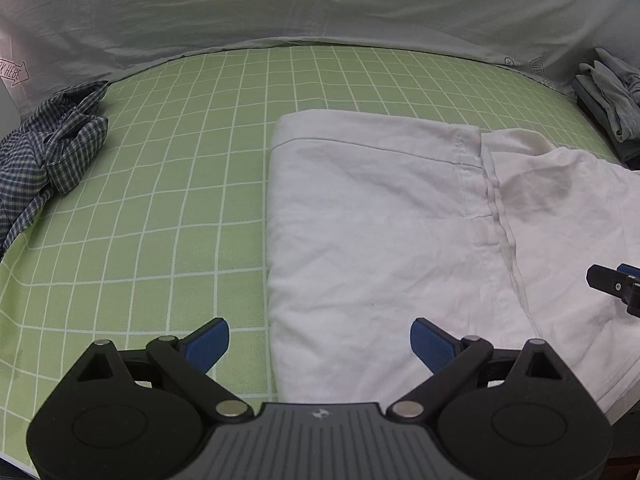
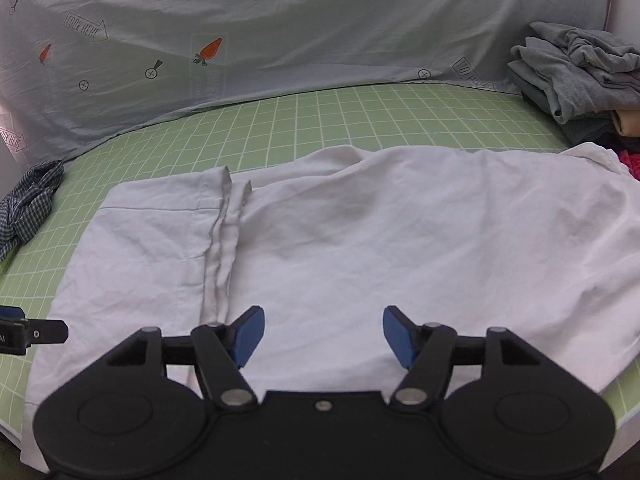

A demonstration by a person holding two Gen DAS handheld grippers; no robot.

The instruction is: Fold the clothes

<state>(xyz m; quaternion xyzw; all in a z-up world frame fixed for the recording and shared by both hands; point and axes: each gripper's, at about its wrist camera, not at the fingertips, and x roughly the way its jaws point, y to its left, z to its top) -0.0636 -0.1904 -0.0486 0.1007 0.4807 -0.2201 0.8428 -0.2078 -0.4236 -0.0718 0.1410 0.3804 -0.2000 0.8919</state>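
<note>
The white garment [image 2: 360, 248] lies spread on the green grid-patterned sheet [image 2: 360, 120], filling the middle of the right wrist view from 9 to 3 o'clock, with a doubled seam strip running down at about 8 o'clock. Only the right wrist view shows the garment's far right end and, at 2 o'clock, the full stack of folded grey clothes [image 2: 576, 72] with darker and pink items under it; the left wrist view catches just an edge of that grey stack [image 1: 612, 96] at 2 o'clock. The left wrist view gives more of the crumpled blue checked shirt [image 1: 48, 156] at 9 o'clock, well apart from the white garment [image 1: 380, 240], whose folded left edge runs straight down the middle of that view. A pale carrot-print sheet [image 1: 280, 20] hangs behind at 12 o'clock in both. The left gripper [image 1: 320, 344] has its blue pads wide apart, holding nothing, straddling the garment's left edge from above. The right gripper [image 2: 323, 334] also stands spread, its pads empty above the cloth. Each gripper's tip appears at the other view's edge.
</note>
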